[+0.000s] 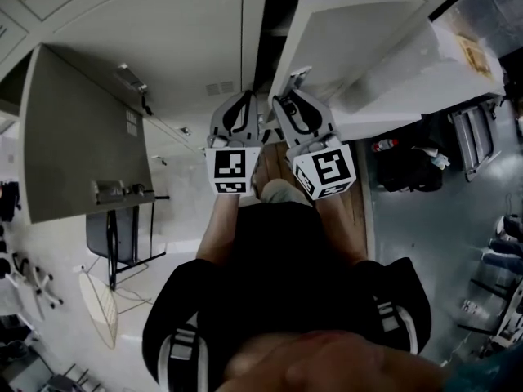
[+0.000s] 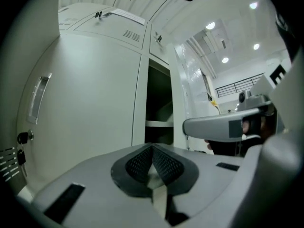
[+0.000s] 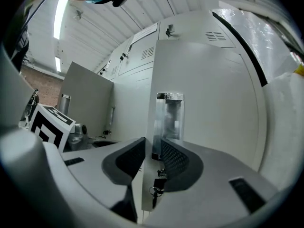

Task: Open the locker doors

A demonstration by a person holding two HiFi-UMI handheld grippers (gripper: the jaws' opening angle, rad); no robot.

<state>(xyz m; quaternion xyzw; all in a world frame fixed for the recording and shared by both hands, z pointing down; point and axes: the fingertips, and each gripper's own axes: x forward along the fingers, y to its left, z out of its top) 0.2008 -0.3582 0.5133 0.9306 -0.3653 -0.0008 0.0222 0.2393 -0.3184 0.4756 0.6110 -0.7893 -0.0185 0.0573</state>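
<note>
While the person stands facing the lockers, the head view shows both grippers held out level side by side. One grey door (image 1: 82, 129) near the bank's left edge already stands swung wide. The white door (image 1: 359, 35) on the right is also off its frame, with a dark open compartment (image 1: 274, 6) beside it. The right gripper (image 1: 298, 84) reaches to that white door's free edge, and the left gripper (image 1: 243, 98) sits just beside it, touching nothing.

In the left gripper view, the left gripper (image 2: 152, 148) has its pads pressed together with nothing between them. It faces a tall closed door (image 2: 90, 94) with a handle (image 2: 38, 99) near its left edge. The open compartment (image 2: 159, 103) and its shelf lie to the right.

In the right gripper view, the right gripper (image 3: 153, 148) is clamped on the free edge of the white door (image 3: 204, 108), just below its recessed handle (image 3: 169, 115). A bunch of keys (image 3: 154, 191) hangs from the lock beneath. The open grey door (image 3: 88, 99) shows far left, with closed doors (image 3: 130, 103) between.

The task looks partly done: two doors are open, one of them in hand and probably not yet swung fully. The tall door between them and the small upper doors appear shut, so they are left.
</note>
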